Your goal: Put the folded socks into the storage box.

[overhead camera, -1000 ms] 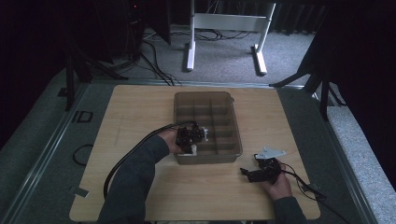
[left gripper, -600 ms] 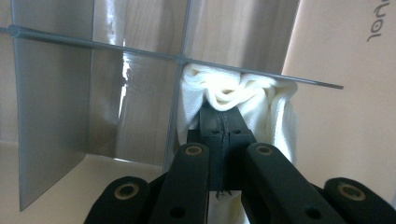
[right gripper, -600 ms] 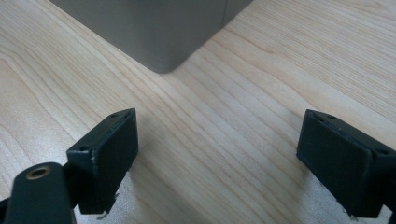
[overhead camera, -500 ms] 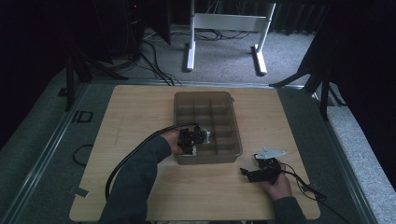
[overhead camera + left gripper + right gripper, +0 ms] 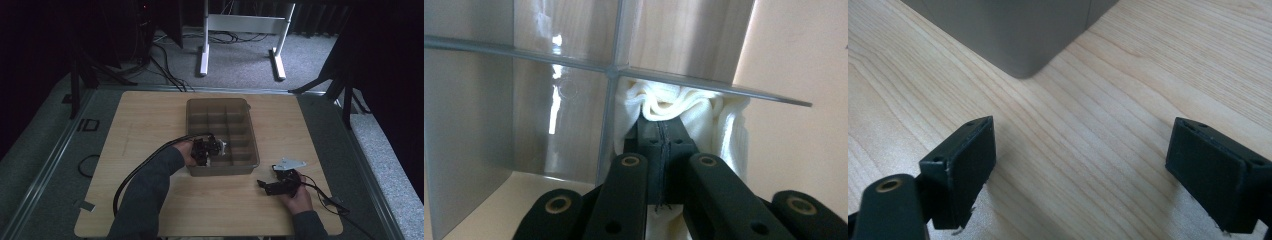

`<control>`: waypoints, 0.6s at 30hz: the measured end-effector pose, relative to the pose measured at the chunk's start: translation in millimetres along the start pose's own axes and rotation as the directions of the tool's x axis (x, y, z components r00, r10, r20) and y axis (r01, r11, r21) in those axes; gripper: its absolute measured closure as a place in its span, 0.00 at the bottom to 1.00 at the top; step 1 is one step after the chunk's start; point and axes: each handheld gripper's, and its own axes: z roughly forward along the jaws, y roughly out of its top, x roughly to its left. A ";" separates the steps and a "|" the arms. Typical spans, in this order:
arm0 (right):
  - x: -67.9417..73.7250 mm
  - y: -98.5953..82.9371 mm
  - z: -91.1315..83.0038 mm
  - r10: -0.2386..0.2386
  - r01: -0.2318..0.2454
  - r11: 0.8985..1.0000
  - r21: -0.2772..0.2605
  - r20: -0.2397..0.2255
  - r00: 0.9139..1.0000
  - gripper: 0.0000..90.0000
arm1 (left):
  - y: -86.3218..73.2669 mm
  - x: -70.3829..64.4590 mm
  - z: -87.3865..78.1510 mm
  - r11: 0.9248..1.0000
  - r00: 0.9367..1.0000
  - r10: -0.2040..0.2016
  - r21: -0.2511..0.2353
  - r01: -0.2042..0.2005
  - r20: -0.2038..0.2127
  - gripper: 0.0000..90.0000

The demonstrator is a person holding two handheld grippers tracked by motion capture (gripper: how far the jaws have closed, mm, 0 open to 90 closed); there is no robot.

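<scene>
- L gripper (image 5: 663, 150) jaws pinch white cloth (image 5: 674, 107) in near-corner cell of divided bin (image 5: 222, 107).
- R gripper (image 5: 1080, 175) jaws spread wide, just off bin corner on wood table (image 5: 150, 115).

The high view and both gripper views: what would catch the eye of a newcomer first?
First the grey divided tray in the middle of the wooden table, with the left gripper reaching into a near compartment. There its jaws are shut on a white cloth. The right gripper rests open on the table beside the tray's corner.
</scene>
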 end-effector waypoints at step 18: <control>0.0 0.0 0.0 0.001 -0.001 1.000 0.000 0.000 1.000 0.14 | -33.0 -0.7 -48.7 0.982 0.998 -0.057 -0.184 0.052 -0.021 0.73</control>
